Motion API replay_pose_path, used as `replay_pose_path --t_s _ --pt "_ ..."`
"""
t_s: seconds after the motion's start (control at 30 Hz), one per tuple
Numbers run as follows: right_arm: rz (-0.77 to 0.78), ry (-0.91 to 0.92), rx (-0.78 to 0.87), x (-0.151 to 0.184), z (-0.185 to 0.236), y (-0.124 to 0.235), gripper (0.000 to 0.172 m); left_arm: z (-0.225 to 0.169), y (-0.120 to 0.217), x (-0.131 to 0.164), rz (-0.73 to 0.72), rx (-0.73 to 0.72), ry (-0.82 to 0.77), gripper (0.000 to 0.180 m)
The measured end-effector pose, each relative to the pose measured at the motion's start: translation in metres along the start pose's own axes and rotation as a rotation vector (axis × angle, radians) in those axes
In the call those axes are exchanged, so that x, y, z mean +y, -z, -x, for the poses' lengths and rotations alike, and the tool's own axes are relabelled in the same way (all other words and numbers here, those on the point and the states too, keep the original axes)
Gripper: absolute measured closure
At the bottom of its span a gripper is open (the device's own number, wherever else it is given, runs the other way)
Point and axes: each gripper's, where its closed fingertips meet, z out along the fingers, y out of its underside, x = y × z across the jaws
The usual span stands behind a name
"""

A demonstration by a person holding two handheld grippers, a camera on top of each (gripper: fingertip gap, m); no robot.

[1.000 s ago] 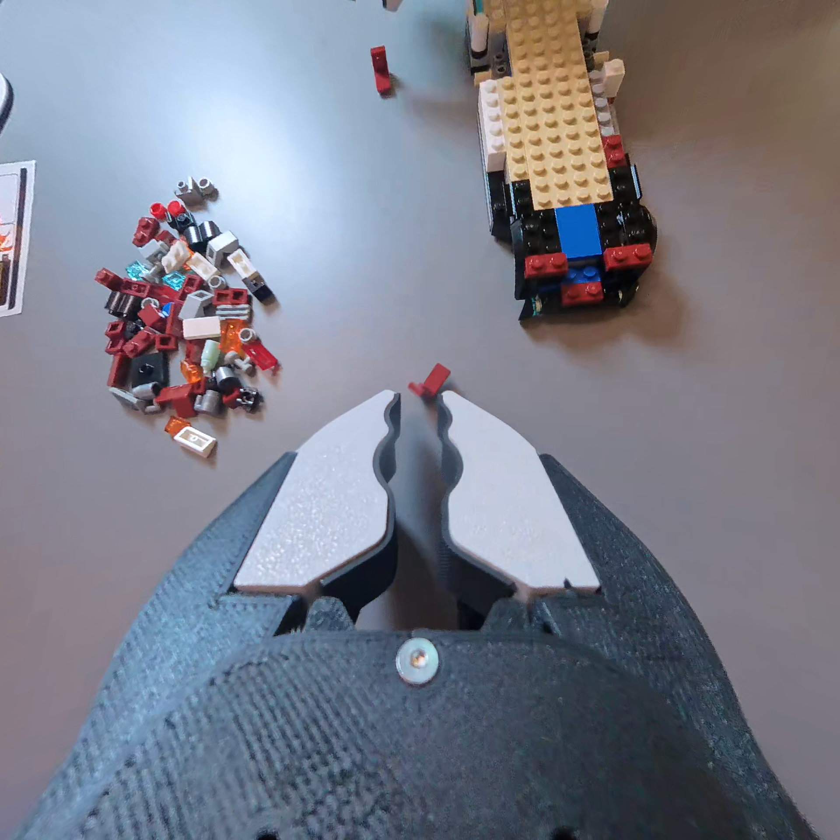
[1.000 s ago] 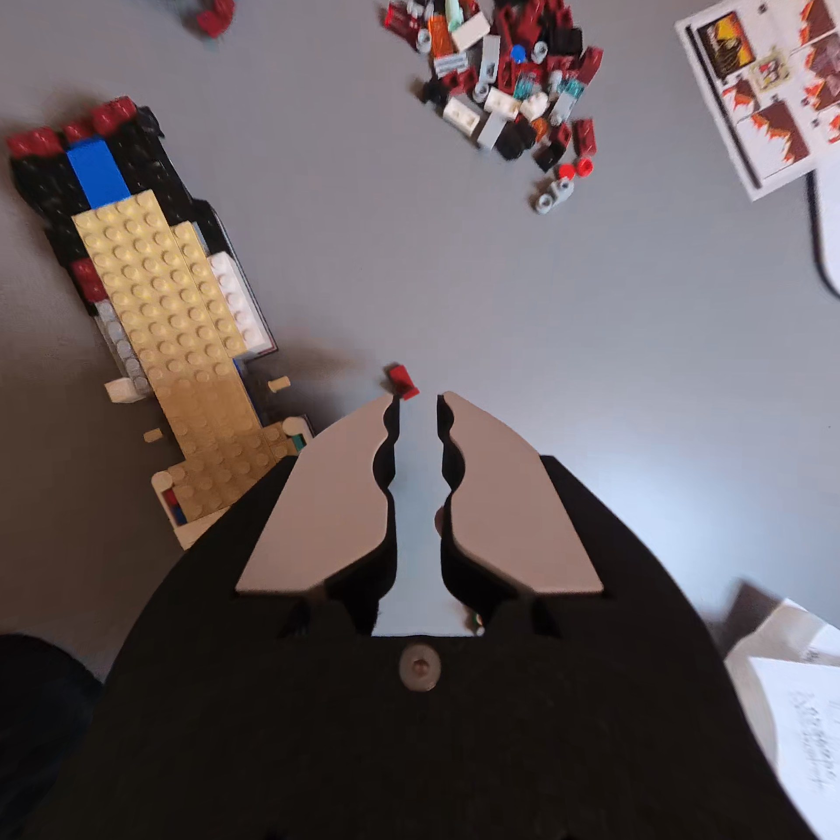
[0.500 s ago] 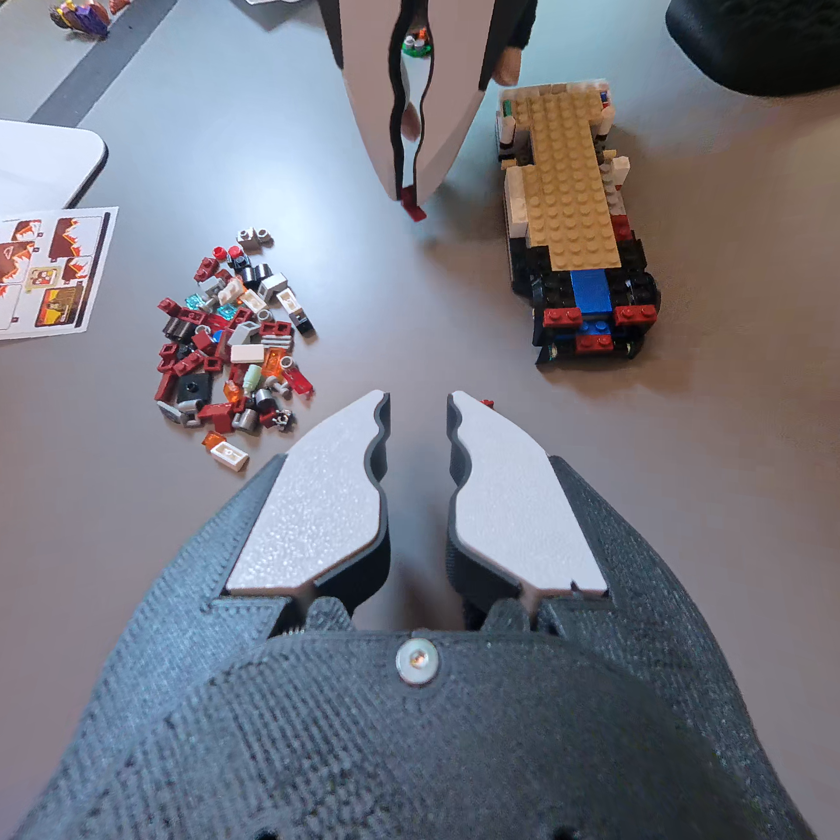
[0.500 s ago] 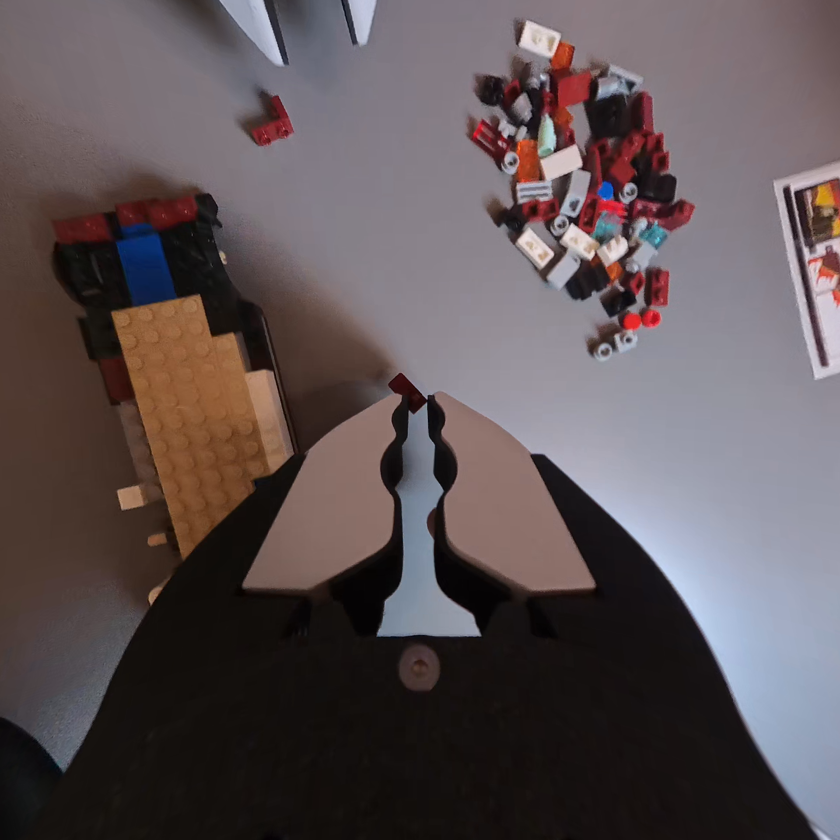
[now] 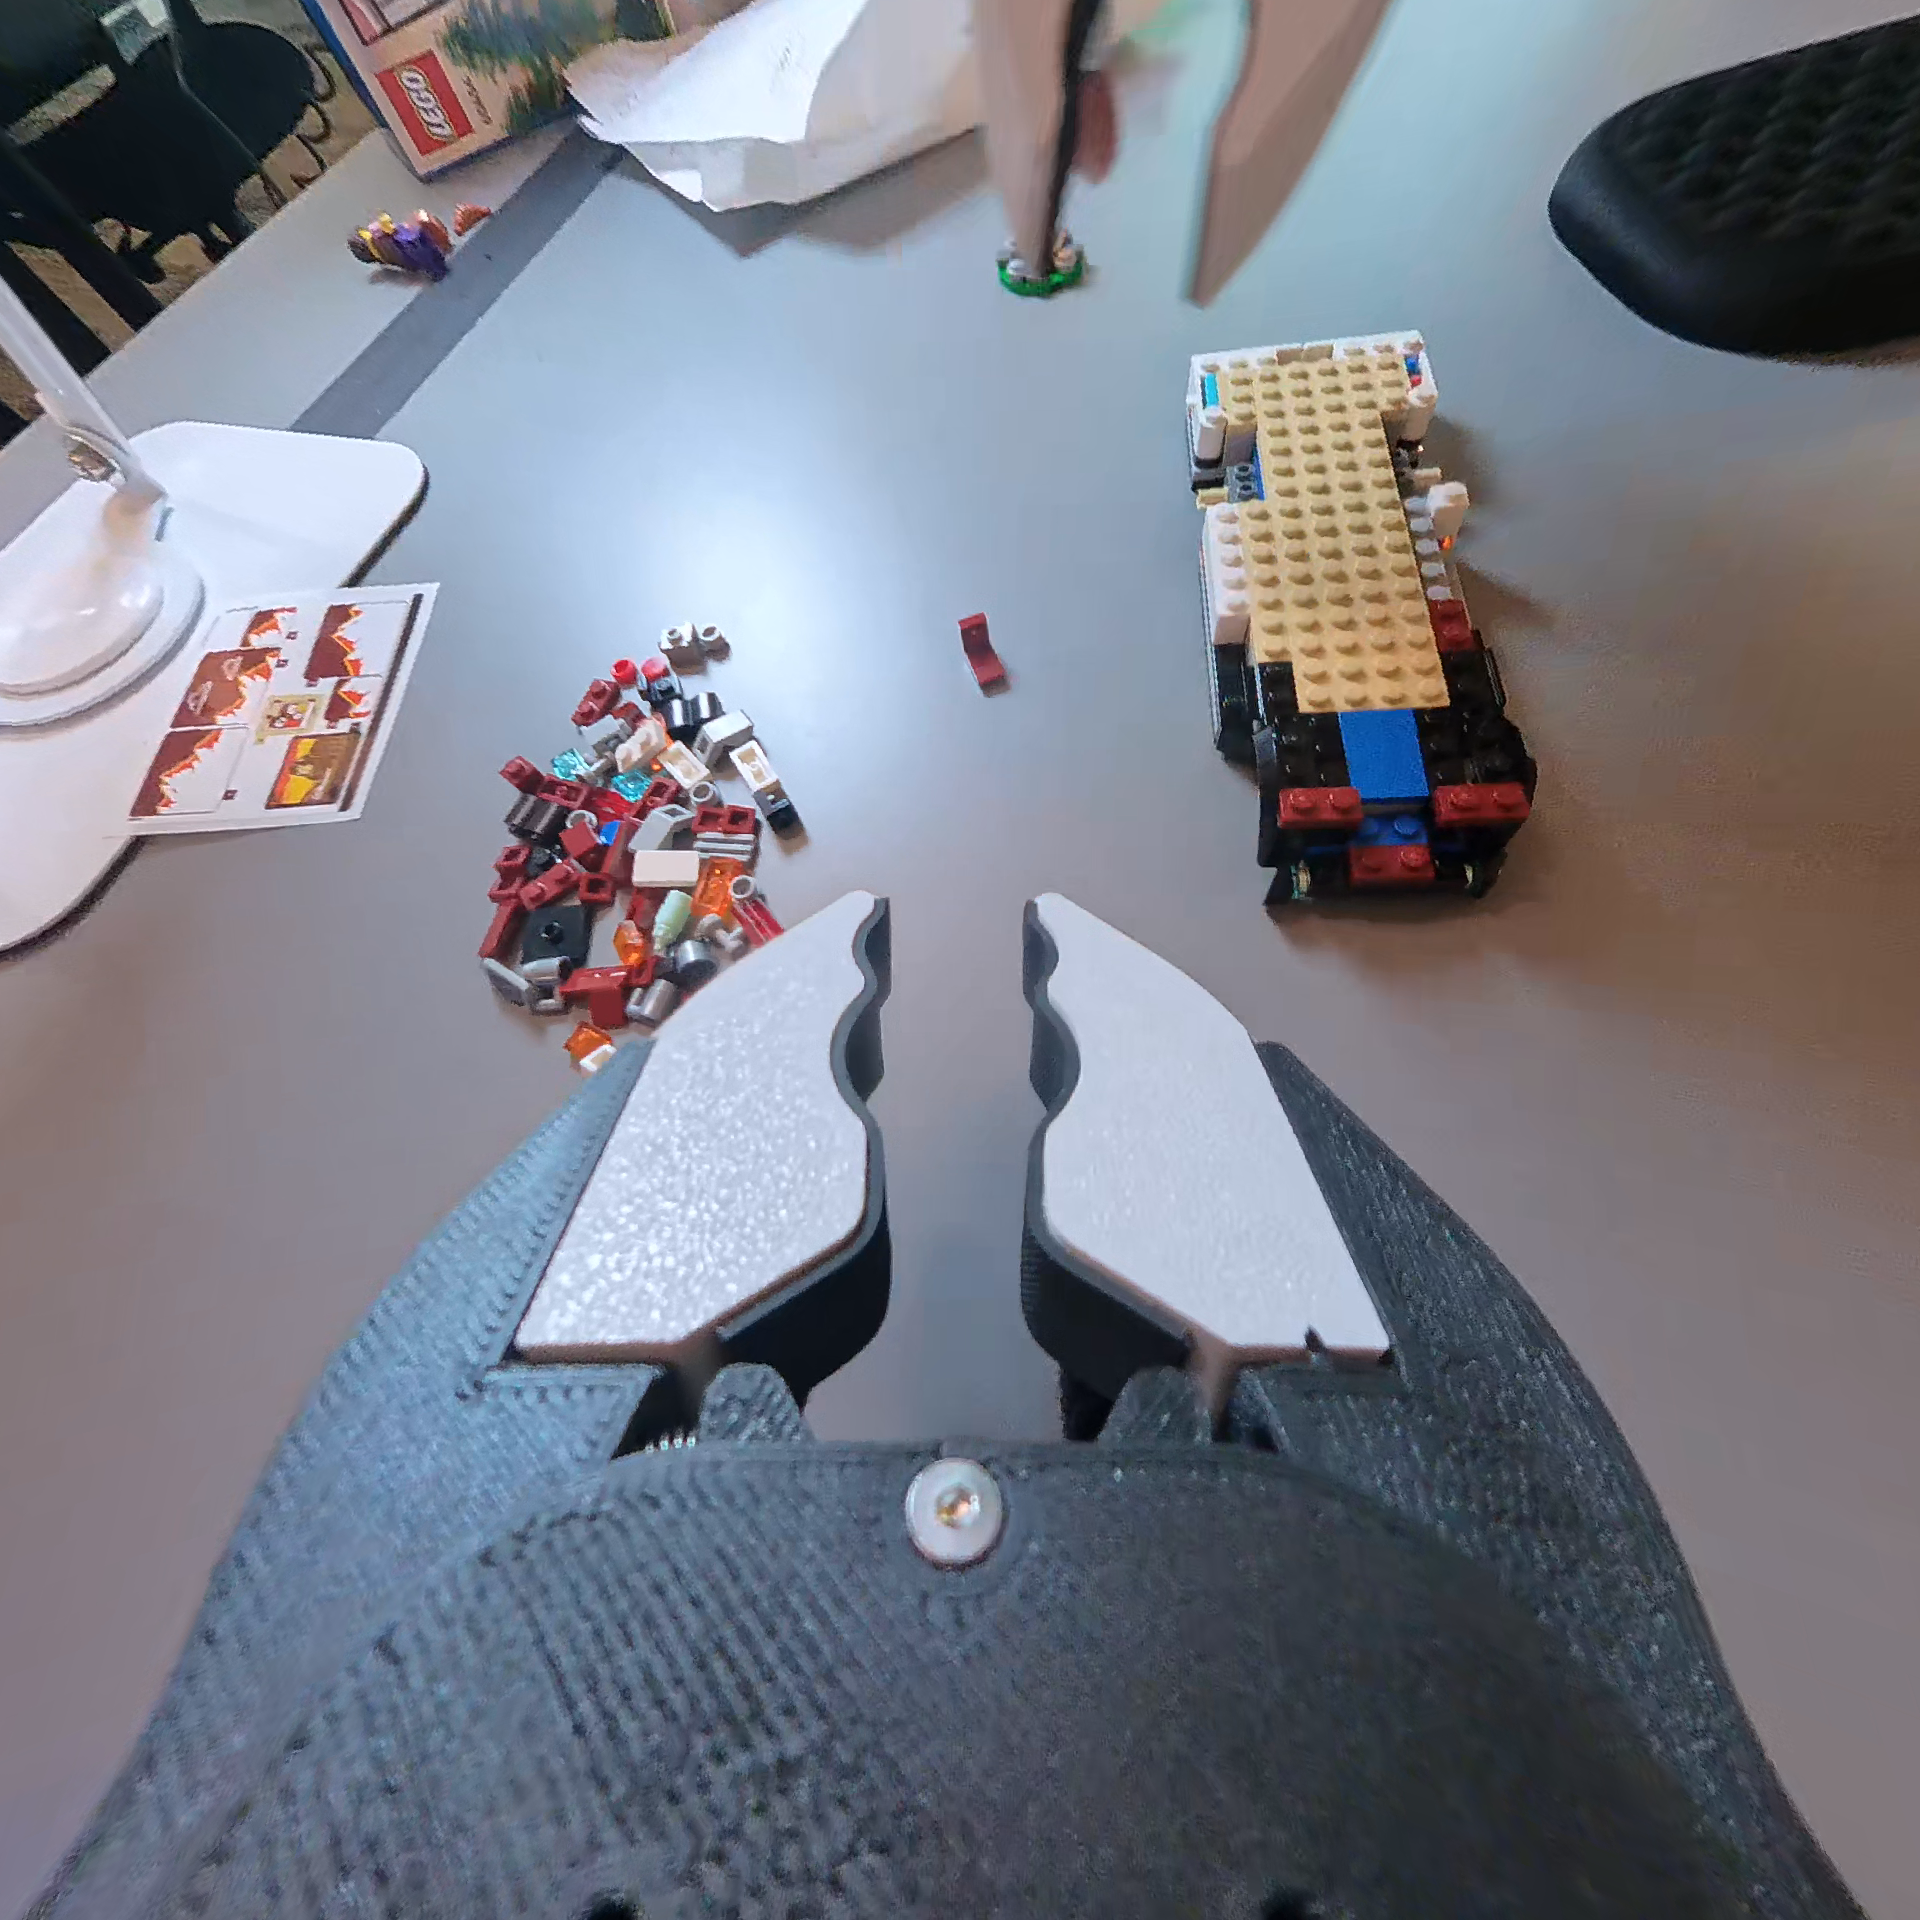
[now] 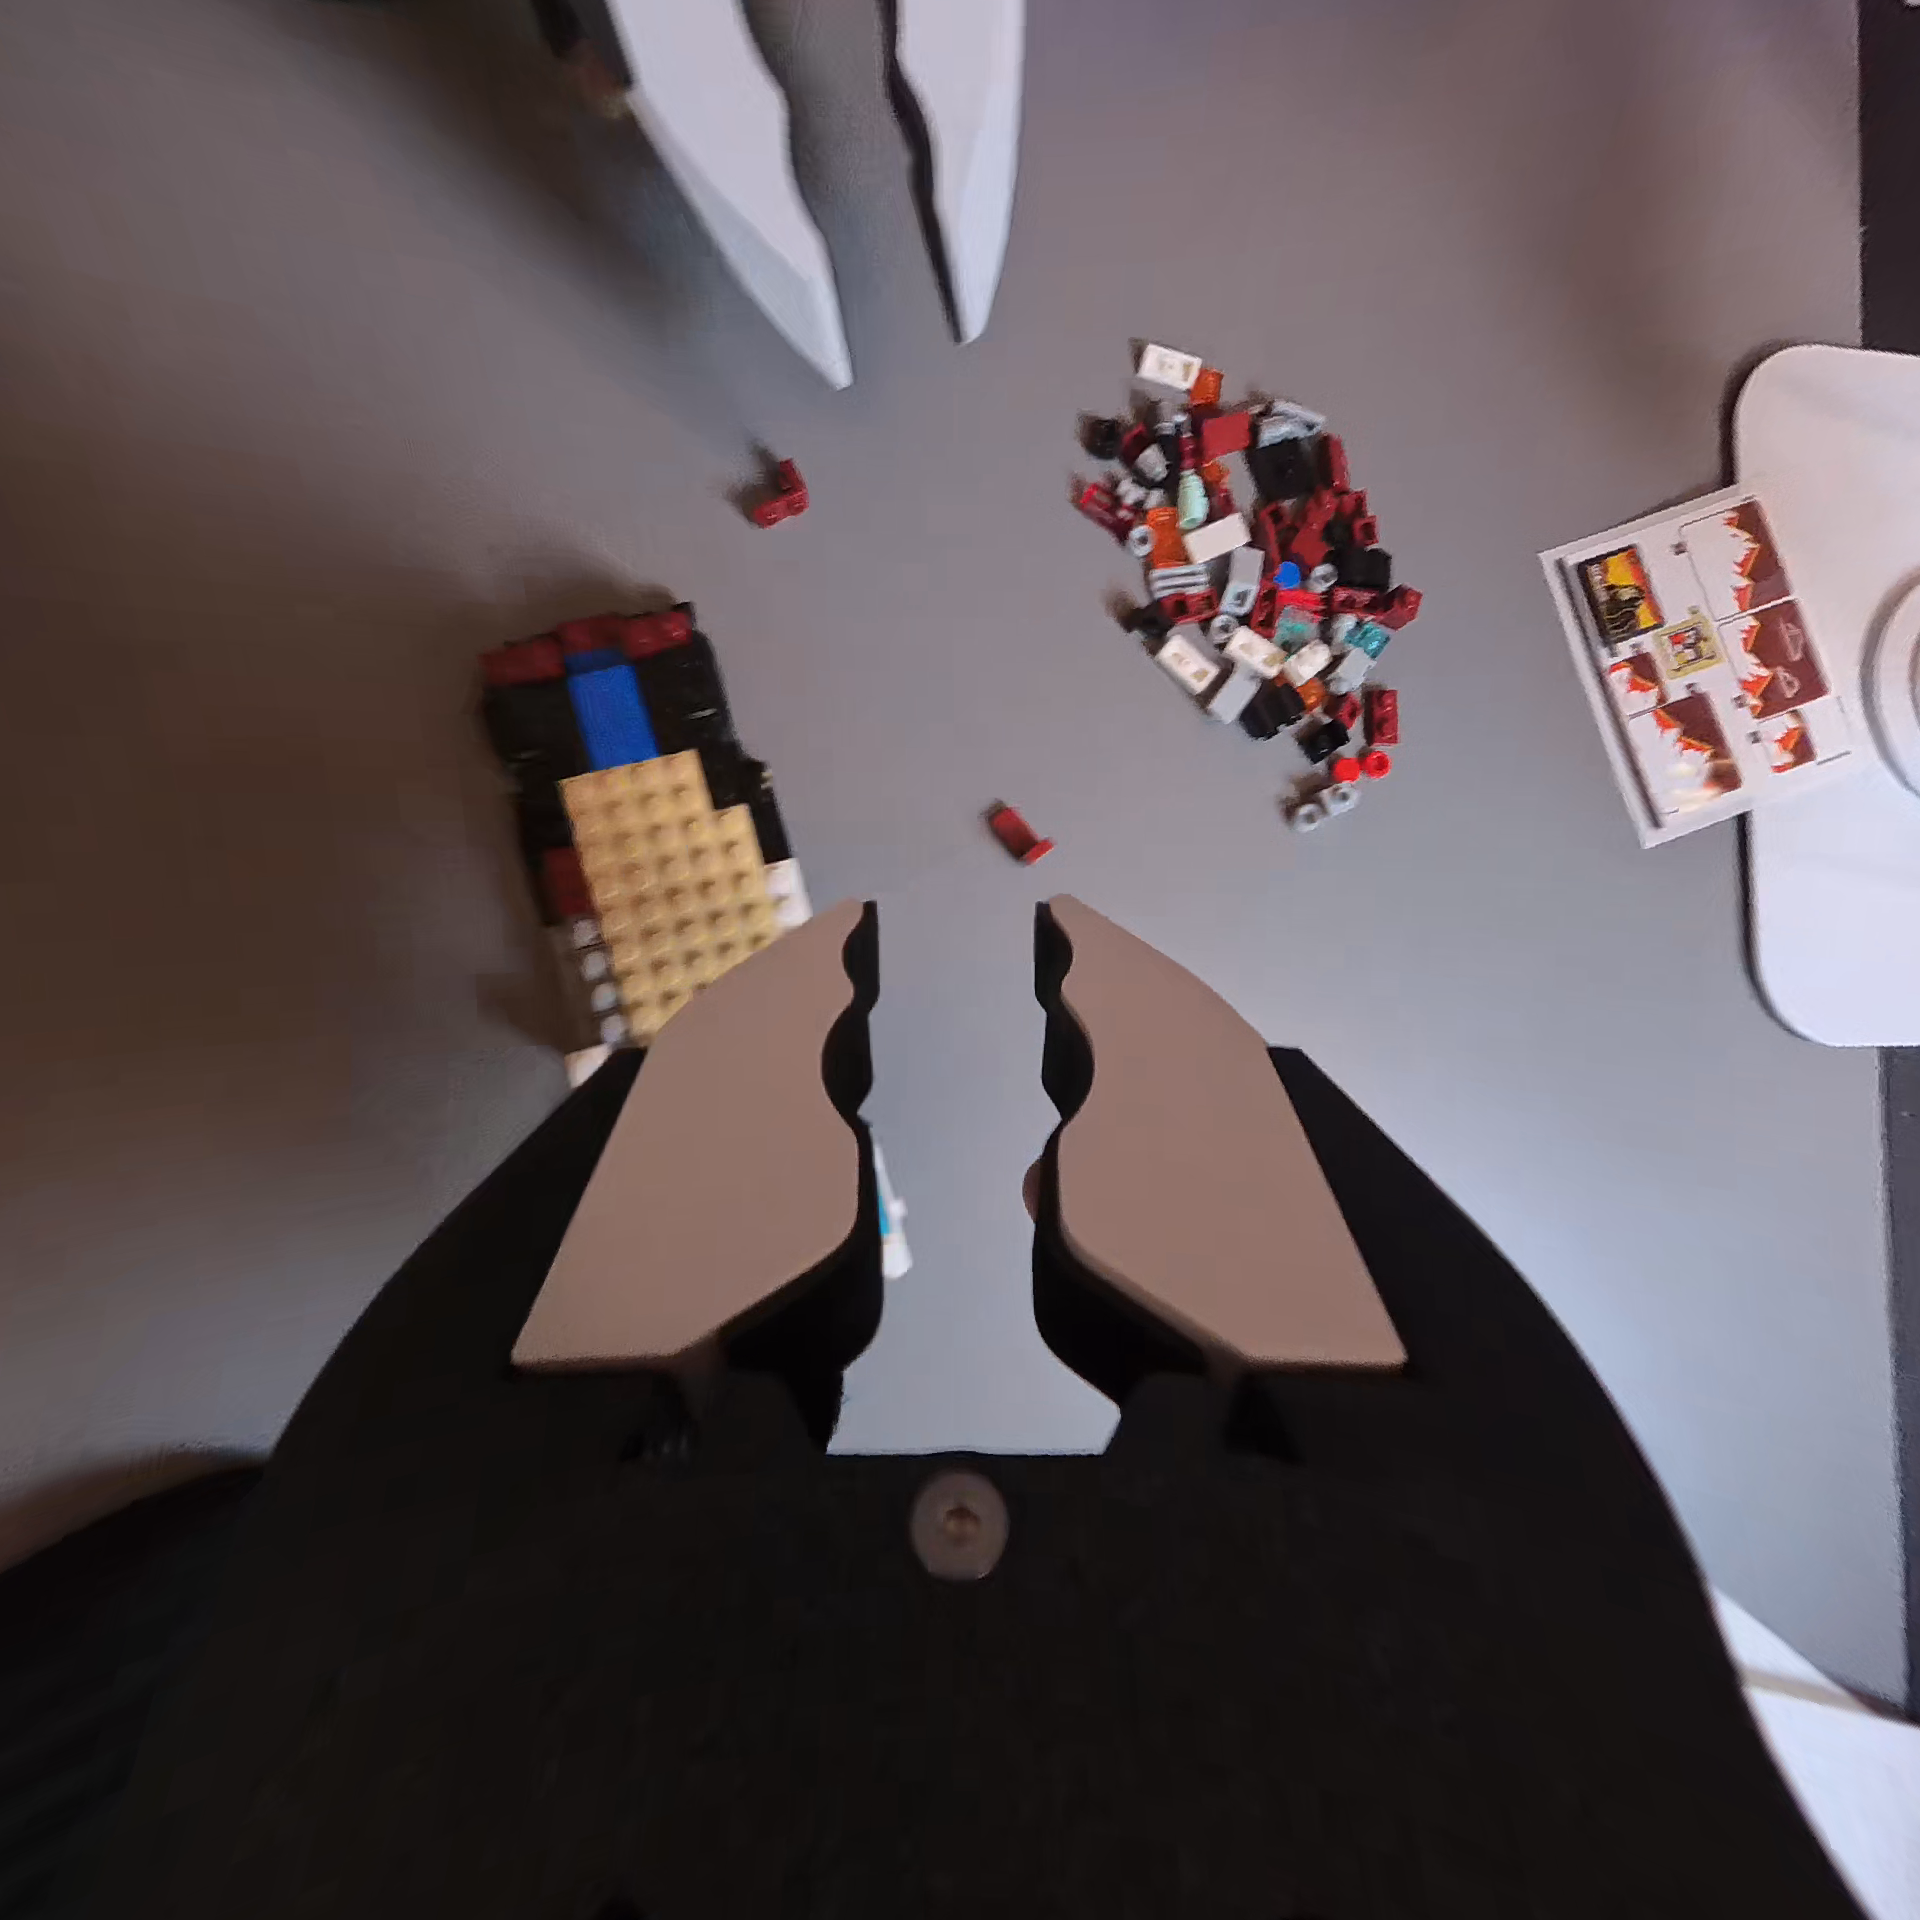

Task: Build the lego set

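Both grippers are hanging over the grey tabletop (image 5: 727, 436) with nothing in them. The left gripper (image 5: 956, 914) has its fingers spread apart, only bare table showing in the gap. Its left finger's tip overlaps the near edge of a pile of loose bricks (image 5: 634, 831) — dark red, black, white, grey, a few clear orange and teal bits.

The right gripper (image 6: 954, 914) is spread as well, and the view between its fingers is just table. Closest thing to it is a small dark red brick (image 6: 1020, 833) lying on its own just past the fingertips, apart from them. In the left wrist view that same piece sits between the pile and the brick model (image 5: 1351, 623), toward the middle of the tabletop.

The model is long, with a tan studded plate on top, black body, a blue tile and dark red bricks at one end. A second dark red brick (image 6: 779, 494) lies loose near the left gripper's tips, seen from the right wrist view.

Over by the table's left edge there's a sticker sheet (image 5: 281, 717) half on a white lamp base (image 5: 260, 488). At the far edge: a printed box (image 5: 478, 73), crumpled white paper (image 5: 790, 104), and a little green round piece (image 5: 1042, 272).
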Motion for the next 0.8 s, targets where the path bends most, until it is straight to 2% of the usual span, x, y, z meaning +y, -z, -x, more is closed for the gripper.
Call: replay_pose_path --t_s 0.13,0.2,0.27,0.33,0.5,0.6,0.8 --pt "0.129 -0.004 -0.097 0.032 0.052 -0.004 0.114 0.002 0.004 -0.007 -0.027 -0.016 -0.002 0.156" --pt "0.215 0.029 -0.081 0.05 0.064 -0.015 0.101 0.001 0.004 -0.008 -0.029 -0.02 -0.009 0.155" --pt "0.28 0.067 -0.053 0.061 0.064 -0.024 0.095 -0.002 0.003 -0.009 -0.031 -0.019 -0.018 0.155" --pt "0.334 0.102 -0.056 0.065 0.062 -0.03 0.096 -0.004 0.002 -0.009 -0.03 -0.015 -0.023 0.155" --pt "0.442 0.213 -0.121 0.061 0.055 -0.039 0.111 -0.006 0.002 -0.01 -0.032 -0.012 -0.027 0.155" --pt "0.499 0.3 -0.147 0.059 0.046 -0.042 0.111 -0.005 0.003 -0.011 -0.033 -0.018 -0.033 0.155" --pt "0.511 0.367 -0.077 0.047 0.018 -0.048 0.117 -0.005 0.003 -0.01 -0.031 -0.018 -0.034 0.155"
